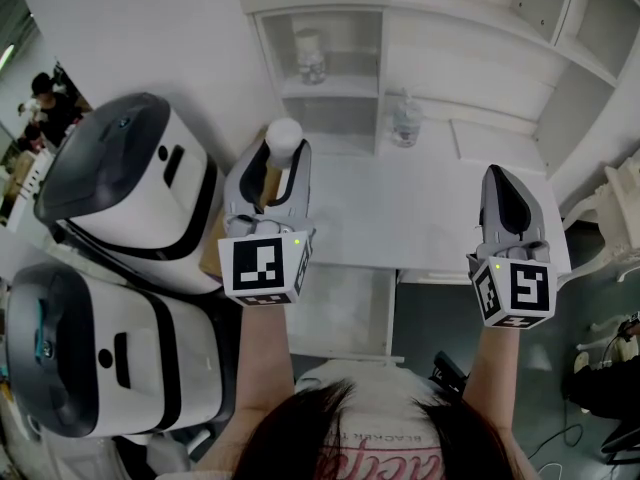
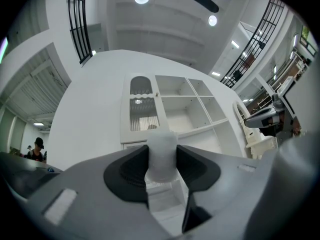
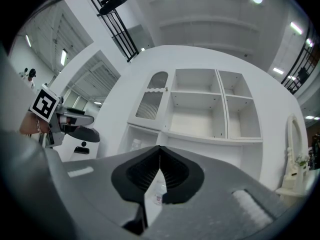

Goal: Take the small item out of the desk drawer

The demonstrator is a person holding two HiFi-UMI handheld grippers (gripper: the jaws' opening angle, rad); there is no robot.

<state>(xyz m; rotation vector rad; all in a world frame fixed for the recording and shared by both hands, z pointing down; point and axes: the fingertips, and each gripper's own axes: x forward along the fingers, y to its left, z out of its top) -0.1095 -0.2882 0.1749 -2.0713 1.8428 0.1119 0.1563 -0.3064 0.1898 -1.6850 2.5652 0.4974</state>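
My left gripper [image 1: 284,164] is shut on a small bottle [image 1: 283,136] with a rounded white cap and a brownish body, held upright above the left end of the white desk [image 1: 430,218]. In the left gripper view the white cap [image 2: 162,154] sits squeezed between the two dark pads. My right gripper [image 1: 499,182] hangs over the desk's right end with its jaws together and nothing in them; its pads [image 3: 172,171] meet in the right gripper view. Below the desk's front edge a pale drawer [image 1: 340,310] stands pulled out.
Two large white-and-black machines [image 1: 135,183] [image 1: 90,358] crowd the left side. A clear plastic bottle [image 1: 405,118] stands at the back of the desk, and a jar [image 1: 311,56] sits in the white shelf unit [image 1: 330,78]. People [image 1: 45,98] are far left.
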